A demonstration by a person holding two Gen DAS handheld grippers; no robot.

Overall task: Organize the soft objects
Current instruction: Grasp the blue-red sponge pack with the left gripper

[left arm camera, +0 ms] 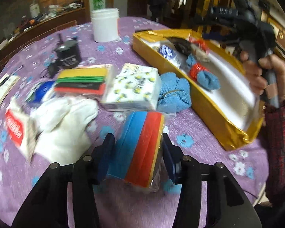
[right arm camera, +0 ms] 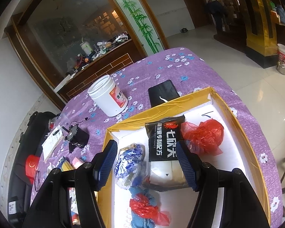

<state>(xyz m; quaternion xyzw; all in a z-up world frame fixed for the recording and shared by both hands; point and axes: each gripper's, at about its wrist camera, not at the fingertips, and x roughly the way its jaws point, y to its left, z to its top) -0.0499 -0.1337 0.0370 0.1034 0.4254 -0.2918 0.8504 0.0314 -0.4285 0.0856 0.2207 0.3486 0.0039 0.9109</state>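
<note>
In the left wrist view my left gripper (left arm camera: pixel 136 153) is shut on a plastic-wrapped pack of blue, red and yellow sponges (left arm camera: pixel 140 144), held just above the purple tablecloth. To its right lies the gold box (left arm camera: pixel 209 104) with a white lining. My right gripper (right arm camera: pixel 146 163) hovers open over that box (right arm camera: pixel 237 125). Below its fingers lie a blue-and-white packet (right arm camera: pixel 129 163), a black packet (right arm camera: pixel 164 142), a red plastic bag (right arm camera: pixel 203 134) and a blue cloth with red plastic (right arm camera: pixel 146 209). A hand holds the right gripper's handle (left arm camera: pixel 256 72).
On the table left of the box lie a blue towel (left arm camera: pixel 173 93), a tissue pack (left arm camera: pixel 133 87), white gloves (left arm camera: pixel 66 121) and a second sponge pack (left arm camera: pixel 81 81). A white jar (right arm camera: pixel 108 96), a black motor (right arm camera: pixel 78 134) and a black case (right arm camera: pixel 163 93) stand farther back.
</note>
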